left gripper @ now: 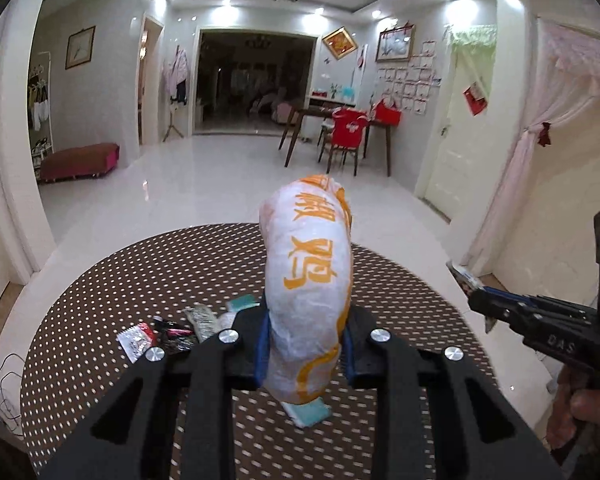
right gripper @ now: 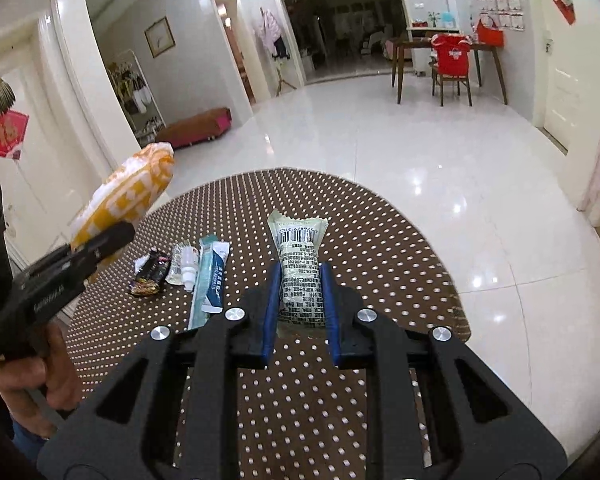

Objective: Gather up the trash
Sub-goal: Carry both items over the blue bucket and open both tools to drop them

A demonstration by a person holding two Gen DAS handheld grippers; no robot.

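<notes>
We hold a white-and-orange plastic bag (left gripper: 312, 296) in the left gripper (left gripper: 305, 350) and a grey printed wrapper (right gripper: 300, 276) in the right gripper (right gripper: 300, 312), both clamped above the round brown dotted table (right gripper: 380, 240); next, bagging the wrapper.

"DAS" stands on the right gripper (left gripper: 480, 300); other print unreadable.

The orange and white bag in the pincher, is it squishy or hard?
Probably squishy: the orange and white bag looks like thin crinkled plastic, pinched in where the left gripper squeezes it. Likely light too, standing up unsupported above the pads.
</notes>
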